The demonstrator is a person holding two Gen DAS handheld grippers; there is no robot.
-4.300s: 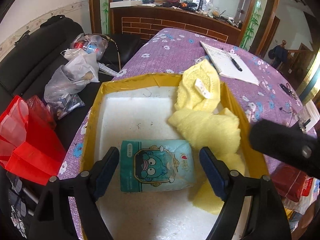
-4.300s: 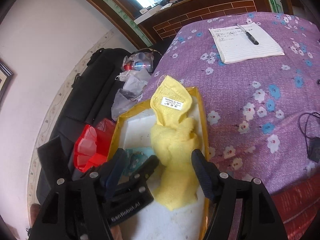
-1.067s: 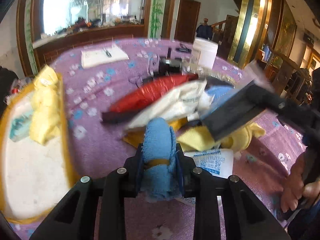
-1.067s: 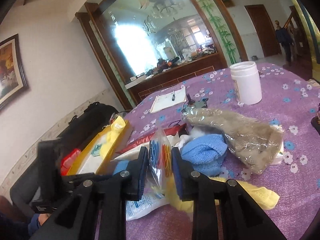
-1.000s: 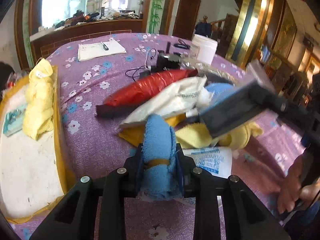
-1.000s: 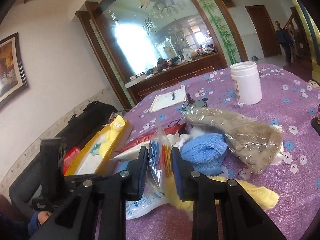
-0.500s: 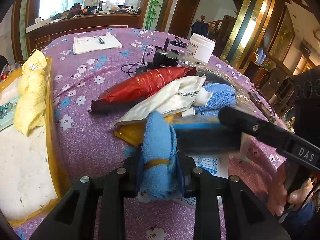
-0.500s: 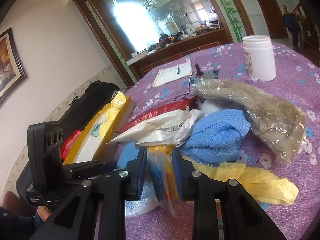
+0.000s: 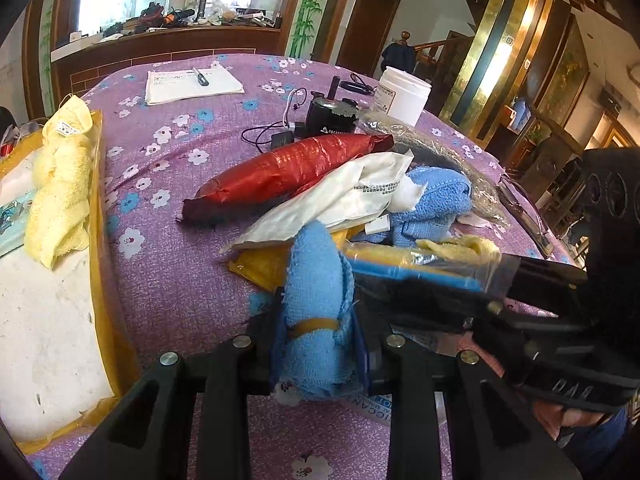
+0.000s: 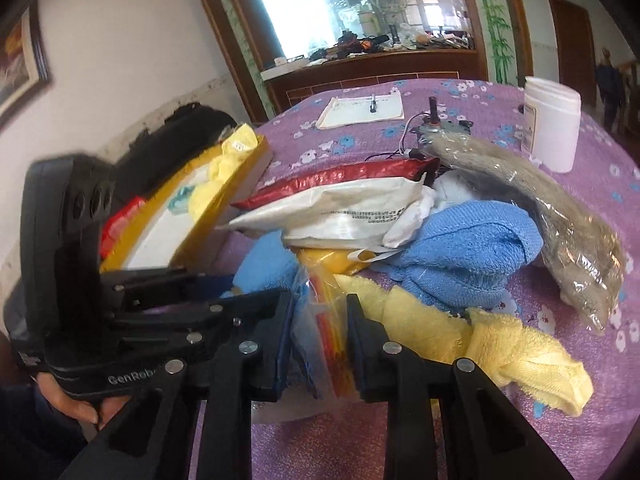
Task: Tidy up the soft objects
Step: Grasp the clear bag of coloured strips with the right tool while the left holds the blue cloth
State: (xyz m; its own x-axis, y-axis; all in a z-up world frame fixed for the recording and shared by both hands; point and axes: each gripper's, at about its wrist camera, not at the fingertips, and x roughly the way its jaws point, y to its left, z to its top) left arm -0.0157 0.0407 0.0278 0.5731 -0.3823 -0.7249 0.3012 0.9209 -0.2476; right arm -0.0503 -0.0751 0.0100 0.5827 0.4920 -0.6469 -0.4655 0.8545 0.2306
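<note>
The fingers of the left gripper [image 9: 320, 344] pinch one rolled blue towel [image 9: 316, 280] at lower centre; those of the right gripper [image 10: 318, 336] pinch one clear plastic bag [image 10: 320, 320] of coloured pieces. On the purple worktop [image 9: 168, 272] lie one red packet [image 9: 288, 168], one white bag [image 9: 340, 196], another blue towel [image 10: 468, 256] and one knotted yellow towel [image 10: 500, 344]. At the left edge, one yellow tray [image 9: 96, 208] holds one yellow towel [image 9: 60, 176].

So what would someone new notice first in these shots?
Probably the rolled blue towel clamped in the left tongs, right up front. Behind it, a heap of soft things sprawls on the purple flowered tablecloth, topped by a shiny red packet. The right tongs pinch a clear plastic bag.
</note>
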